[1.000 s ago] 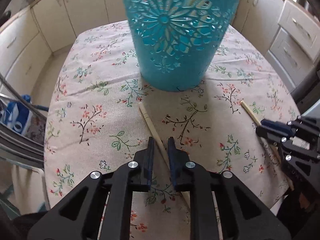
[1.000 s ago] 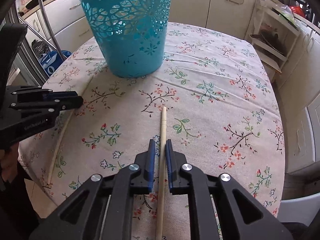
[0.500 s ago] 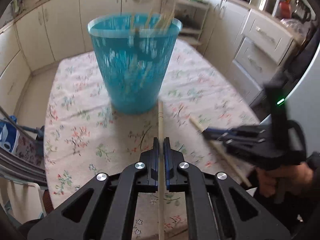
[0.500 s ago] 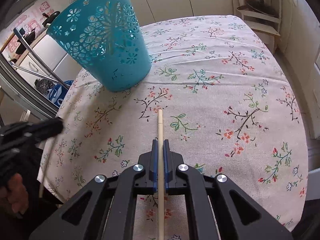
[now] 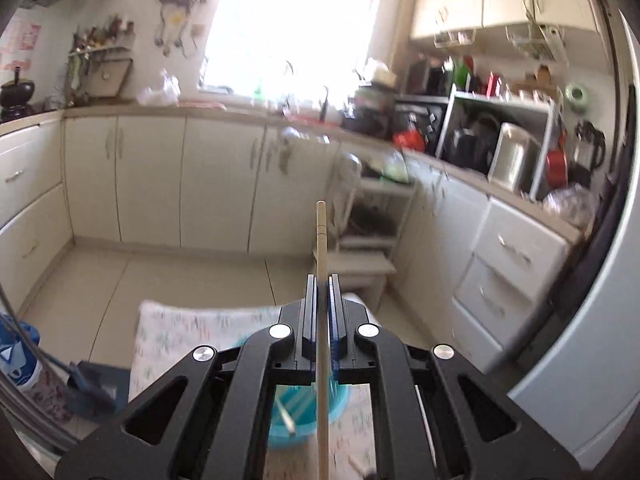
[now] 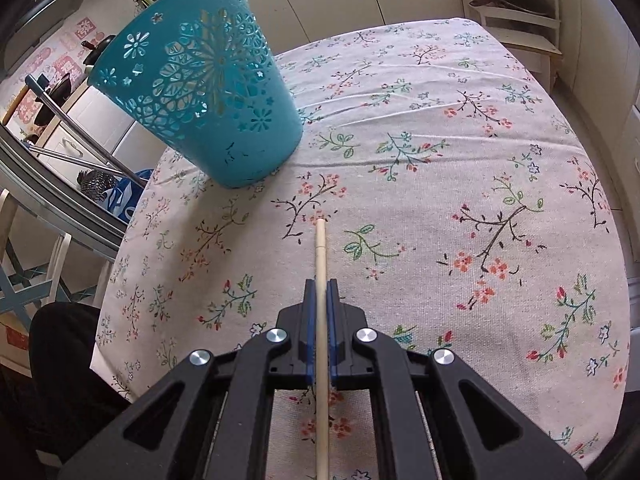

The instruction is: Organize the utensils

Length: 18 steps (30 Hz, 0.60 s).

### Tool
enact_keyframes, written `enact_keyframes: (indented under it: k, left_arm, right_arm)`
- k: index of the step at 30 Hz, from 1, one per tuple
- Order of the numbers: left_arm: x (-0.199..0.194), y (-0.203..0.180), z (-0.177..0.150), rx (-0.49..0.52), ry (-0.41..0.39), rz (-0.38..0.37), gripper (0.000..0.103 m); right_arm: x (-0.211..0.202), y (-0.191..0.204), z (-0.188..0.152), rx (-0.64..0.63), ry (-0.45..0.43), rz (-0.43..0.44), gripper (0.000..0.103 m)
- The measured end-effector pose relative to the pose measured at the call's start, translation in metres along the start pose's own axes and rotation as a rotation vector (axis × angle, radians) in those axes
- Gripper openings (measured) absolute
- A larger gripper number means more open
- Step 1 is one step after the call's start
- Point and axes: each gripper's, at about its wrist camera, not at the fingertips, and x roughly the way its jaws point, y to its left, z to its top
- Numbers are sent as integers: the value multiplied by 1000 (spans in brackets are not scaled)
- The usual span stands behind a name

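Each hand has one chopstick clamped between closed jaws: the left chopstick [image 5: 321, 248] in the left gripper [image 5: 321, 300] is carried high, with the teal basket [image 5: 304, 412] below. Risk: its long free end may catch the rim and pivot in the pads. Only the right view shows the right chopstick [image 6: 320, 256] in the right gripper [image 6: 320, 304], low over the floral tablecloth [image 6: 460, 184], basket upright.

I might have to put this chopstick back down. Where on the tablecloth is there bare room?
Seen from the right wrist, the floral tablecloth lies bare to the right of the teal basket, out to its far and right edges, and ahead of the right tool, shut on its chopstick. Only the basket corner is occupied.
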Motion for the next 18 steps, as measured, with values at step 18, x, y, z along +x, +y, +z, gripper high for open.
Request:
enact_keyframes:
  k: [18]
  left_arm:
    - [110,33,-51,10,72,214,5]
  right_arm:
    - [4,4,0,1,-4,-5,6]
